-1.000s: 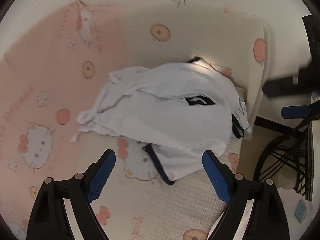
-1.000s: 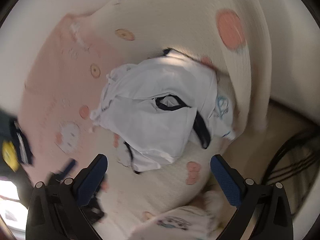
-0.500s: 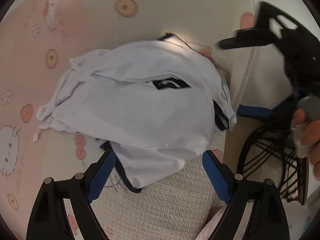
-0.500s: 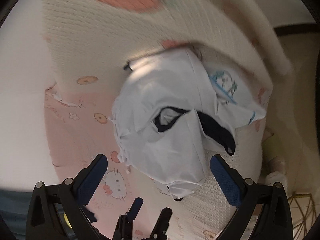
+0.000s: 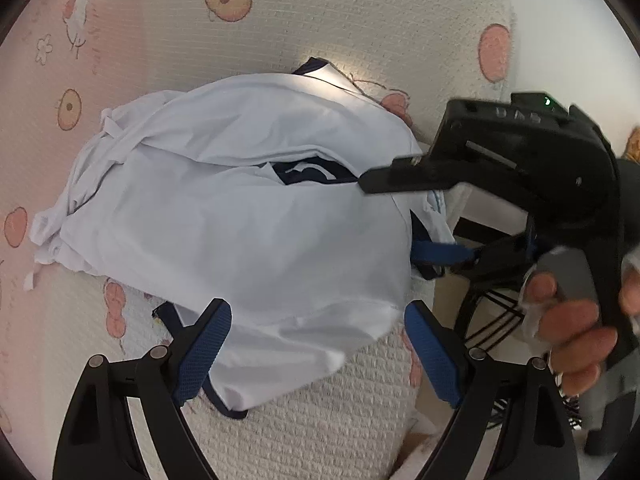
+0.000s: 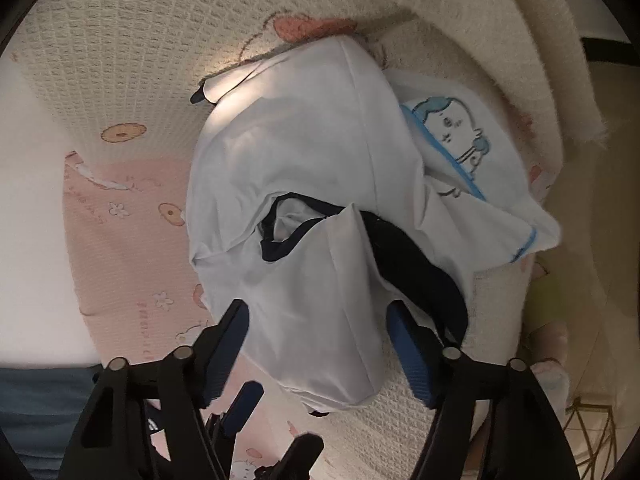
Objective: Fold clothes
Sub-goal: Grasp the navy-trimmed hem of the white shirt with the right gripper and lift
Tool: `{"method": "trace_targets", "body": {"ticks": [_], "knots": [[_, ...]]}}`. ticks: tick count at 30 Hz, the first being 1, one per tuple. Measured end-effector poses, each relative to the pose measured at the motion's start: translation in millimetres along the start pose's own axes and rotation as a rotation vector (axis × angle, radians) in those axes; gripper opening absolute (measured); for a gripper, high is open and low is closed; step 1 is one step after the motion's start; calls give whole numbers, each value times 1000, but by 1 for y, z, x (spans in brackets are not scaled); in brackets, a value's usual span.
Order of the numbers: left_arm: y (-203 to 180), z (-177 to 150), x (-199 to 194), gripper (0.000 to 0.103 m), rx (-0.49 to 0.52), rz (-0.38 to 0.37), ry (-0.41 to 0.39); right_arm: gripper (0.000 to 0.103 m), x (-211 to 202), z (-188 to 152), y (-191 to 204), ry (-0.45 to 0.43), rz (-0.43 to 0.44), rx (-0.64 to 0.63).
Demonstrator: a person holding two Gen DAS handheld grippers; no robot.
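A crumpled pile of white clothes (image 5: 248, 216) with navy trim lies on a cream blanket (image 5: 328, 40). My left gripper (image 5: 318, 354) is open, and the pile's near hem lies between its blue pads. My right gripper (image 5: 392, 216), held by a hand (image 5: 572, 320), reaches in from the right at the pile's edge. In the right wrist view the right gripper (image 6: 320, 350) is open and straddles the lower fold of the white garment (image 6: 304, 168) near its navy collar (image 6: 280, 240). A white piece with a blue cartoon print (image 6: 460, 148) lies at the right. The left gripper (image 6: 272, 428) shows at the bottom.
A pink blanket with cartoon prints (image 5: 52, 80) covers the left side. The cream blanket's edge drops off at the right, beside a black wire frame (image 5: 492, 320). A gold wire basket (image 6: 592, 432) stands at the lower right of the right wrist view.
Both grippers have moved in close to the pile. The right gripper came over it from the right, and its fingers now stand narrower around the white fold.
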State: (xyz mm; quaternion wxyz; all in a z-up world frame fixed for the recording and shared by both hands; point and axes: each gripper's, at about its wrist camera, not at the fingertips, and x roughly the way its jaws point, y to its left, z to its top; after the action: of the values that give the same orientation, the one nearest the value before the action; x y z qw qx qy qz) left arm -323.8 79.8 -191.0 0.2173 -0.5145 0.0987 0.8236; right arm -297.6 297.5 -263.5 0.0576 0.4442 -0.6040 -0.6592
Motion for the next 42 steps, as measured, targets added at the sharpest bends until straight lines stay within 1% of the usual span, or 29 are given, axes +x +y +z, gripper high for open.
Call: {"method": "trace_targets", "body": {"ticks": [1, 2, 3, 4, 5, 6, 7, 10, 12, 14, 16, 17, 21, 23, 26, 28, 32, 33, 36, 39, 40, 41, 42], "knots": [[-1, 1, 1, 89, 3, -11, 2, 60, -1, 1, 1, 0, 11, -4], [-2, 2, 3, 89, 8, -20, 5, 59, -2, 2, 1, 0, 21, -9], [-4, 3, 4, 89, 17, -22, 11, 52, -4, 3, 2, -1, 32, -13], [-6, 4, 6, 89, 26, -20, 19, 39, -5, 3, 2, -1, 43, -17], [-7, 4, 8, 89, 36, -22, 26, 31, -6, 4, 3, -1, 53, -22], [-7, 4, 8, 89, 46, -35, 29, 17, -7, 5, 4, -1, 64, -26], [-8, 4, 8, 89, 49, -48, 23, 11, -9, 6, 4, -1, 75, -30], [-5, 3, 8, 89, 22, -69, 20, 11, -19, 6, 15, -4, 81, -80], [-3, 4, 10, 89, -4, -77, 20, 11, -23, 6, 18, 12, 88, -80], [-2, 5, 13, 88, -20, -59, 11, 11, -24, 4, 17, 27, 96, -73], [-3, 7, 18, 88, -9, -28, 7, 11, -28, -1, 16, 42, 107, -64], [-4, 9, 21, 88, -6, -25, 5, 11, -29, -2, 15, 43, 108, -62], [-6, 12, 43, 88, -4, 3, 28, 11, -30, -4, 3, 44, 101, -49], [-3, 11, 57, 88, -12, 18, 60, 11, -10, -8, -12, 45, 76, -40], [-5, 8, 69, 88, 21, 61, 70, 11, -18, -13, -17, 37, 53, -35], [-11, 7, 70, 89, 63, 86, 66, 11, -16, -13, -20, 44, 56, -26], [-6, 11, 71, 95, 41, 48, 61, 11, -24, -14, -28, 55, 47, -16], [-10, 14, 72, 97, 60, 66, 69, 11, -27, -15, -30, 57, 45, -14], [-10, 16, 73, 99, 48, 64, 65, 11, -39, -18, -38, 54, 27, -15], [-11, 26, 72, 99, 38, 65, 70, 12, -54, -23, -47, 34, 18, -1], [-10, 29, 72, 99, 27, 68, 71, 17, -59, -24, -51, 29, 18, 5], [-9, 31, 69, 95, 6, 77, 63, 23, -64, -25, -55, 23, 16, 11], [-8, 33, 67, 88, -15, 86, 56, 40, -70, -27, -59, 17, 4, 17]]}}
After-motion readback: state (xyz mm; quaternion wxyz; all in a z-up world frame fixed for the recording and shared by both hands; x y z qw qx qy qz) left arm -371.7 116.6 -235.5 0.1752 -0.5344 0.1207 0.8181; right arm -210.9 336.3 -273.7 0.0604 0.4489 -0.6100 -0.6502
